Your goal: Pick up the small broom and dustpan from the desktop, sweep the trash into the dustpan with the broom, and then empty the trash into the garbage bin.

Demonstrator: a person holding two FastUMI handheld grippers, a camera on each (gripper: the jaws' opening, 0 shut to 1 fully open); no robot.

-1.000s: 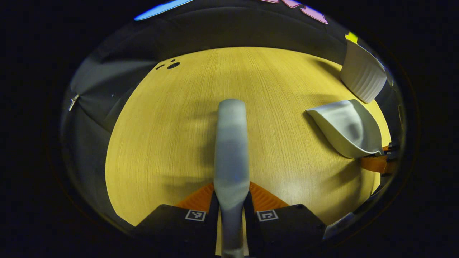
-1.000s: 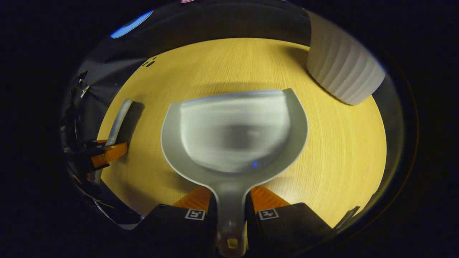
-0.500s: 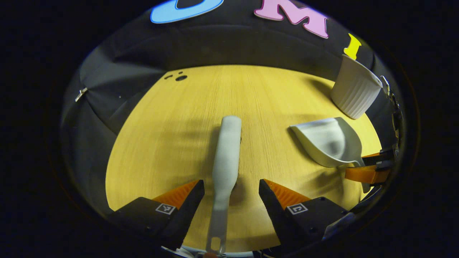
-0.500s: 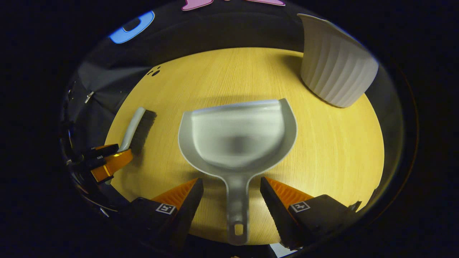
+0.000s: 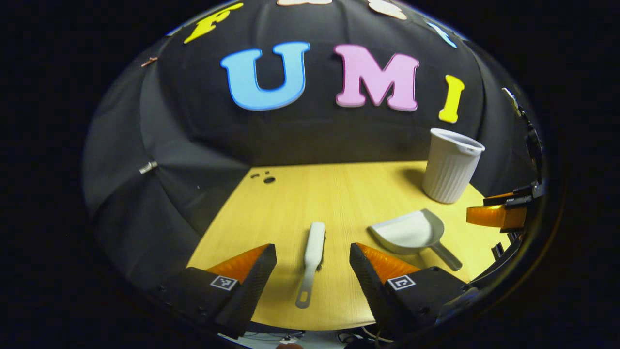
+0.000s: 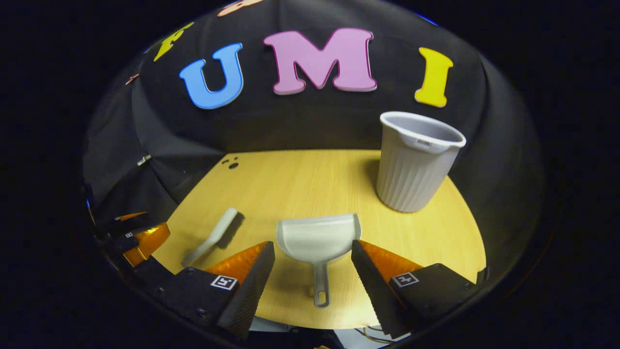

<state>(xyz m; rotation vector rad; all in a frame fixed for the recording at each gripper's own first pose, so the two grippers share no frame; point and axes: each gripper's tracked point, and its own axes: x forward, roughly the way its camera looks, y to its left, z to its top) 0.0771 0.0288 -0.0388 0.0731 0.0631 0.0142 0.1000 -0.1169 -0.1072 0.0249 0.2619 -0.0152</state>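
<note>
The small grey broom (image 5: 312,254) lies on the wooden table (image 5: 300,198) with its handle toward me, below and between the fingers of my open left gripper (image 5: 313,259). The grey dustpan (image 6: 317,239) rests flat on the table (image 6: 300,179), handle toward me, under my open right gripper (image 6: 313,257). Neither gripper touches anything; both are raised and drawn back from the table's near edge. The dustpan (image 5: 411,232) lies right of the broom in the left gripper view. The broom (image 6: 215,235) lies left of the dustpan in the right gripper view. The white ribbed garbage bin (image 6: 415,162) stands upright at the back right.
The bin (image 5: 451,166) stands near the table's far right corner. Small dark holes (image 5: 265,178) mark the table's back left. The other gripper's orange finger (image 5: 496,214) appears at the right edge of the left gripper view, and one (image 6: 143,240) at the left of the right gripper view.
Both grippers opened, letting go of the broom and the dustpan, which now lie on the table. Both then rose and pulled back, so the tools look smaller and farther off.
</note>
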